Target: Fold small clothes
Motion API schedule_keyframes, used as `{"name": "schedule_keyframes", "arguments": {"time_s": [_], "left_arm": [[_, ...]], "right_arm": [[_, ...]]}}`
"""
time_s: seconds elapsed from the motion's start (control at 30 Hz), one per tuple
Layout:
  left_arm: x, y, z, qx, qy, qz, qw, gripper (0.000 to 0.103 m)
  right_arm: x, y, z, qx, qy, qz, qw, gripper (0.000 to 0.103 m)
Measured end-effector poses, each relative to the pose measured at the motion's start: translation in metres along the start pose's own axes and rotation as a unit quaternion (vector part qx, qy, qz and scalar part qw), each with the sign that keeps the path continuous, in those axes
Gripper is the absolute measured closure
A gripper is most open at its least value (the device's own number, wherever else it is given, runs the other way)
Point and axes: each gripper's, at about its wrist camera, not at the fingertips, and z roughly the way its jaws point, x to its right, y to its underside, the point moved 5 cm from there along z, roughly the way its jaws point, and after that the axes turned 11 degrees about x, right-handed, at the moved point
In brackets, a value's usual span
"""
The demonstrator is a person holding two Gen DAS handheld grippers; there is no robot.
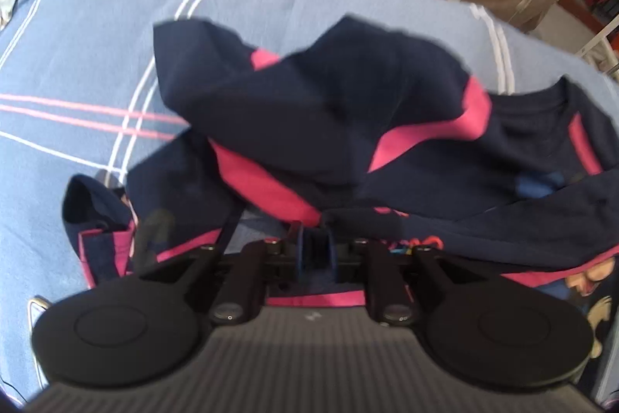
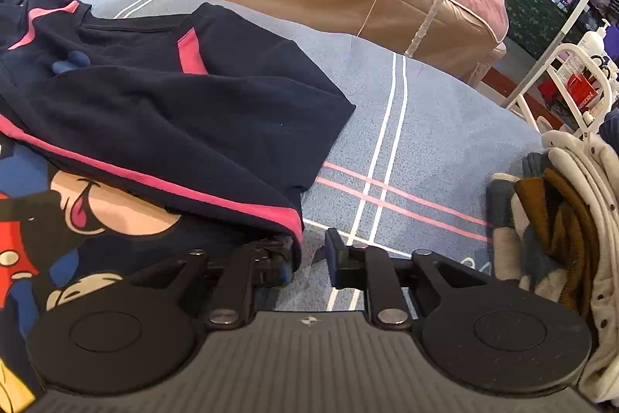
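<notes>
stage: mid-fold, judged | garment: navy and pink shirt lies on the blue striped bed, right sleeve already laid across the front, left side bunched and lifted | left tool narrow, pinching shirt cloth | right tool parted, holding nothing, beside the sleeve cuff | left: flatten, fold over; more clothes wait

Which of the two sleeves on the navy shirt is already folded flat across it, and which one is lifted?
The right-hand sleeve lies folded flat across the cartoon print; the other sleeve hangs lifted, pinched in the left gripper.
</notes>
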Motion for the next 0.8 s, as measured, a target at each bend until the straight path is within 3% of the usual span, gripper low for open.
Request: {"name": "schedule_keyframes", "arguments": {"time_s": [0.03,0.07,0.13,0.27,0.4,0.6,0.67,0.8], "left_arm": [[0.0,0.002,0.002,0.001,-0.01,0.012,0.9999,0.075],[0.0,0.002,0.004,0.001,-0.027,0.03,0.9992,0.054],[-0.002,0.002,0.002,0.014,-0.068,0.067,0.9954,0.033],[-0.002,-0.005,-0.015,0.052,-0.098,0.131,0.9853,0.032],[0.005,-0.018,-0.04,0.079,-0.081,0.148,0.9825,0.032],[0.03,-0.068,-0.071,0.121,-0.003,0.128,0.9843,0.032],[0.043,-0.091,-0.063,0.109,0.04,0.129,0.9848,0.032],[0.065,-0.128,-0.019,0.069,0.084,0.174,0.9787,0.032]], "right_arm": [[0.001,0.0,-0.004,-0.001,-0.002,0.0,1.0,0.063],[0.001,-0.001,-0.008,-0.004,-0.004,0.002,1.0,0.06],[0.0,-0.004,-0.015,-0.013,-0.005,0.001,1.0,0.054],[-0.004,-0.01,-0.032,-0.021,-0.022,0.001,1.0,0.043],[-0.01,-0.031,-0.05,0.003,-0.049,-0.007,0.999,0.043],[-0.01,-0.105,-0.024,0.051,-0.121,0.025,0.991,0.032],[-0.012,-0.132,0.004,0.049,-0.166,0.029,0.985,0.026],[-0.02,-0.165,0.063,0.032,-0.25,-0.003,0.968,0.026]]}}
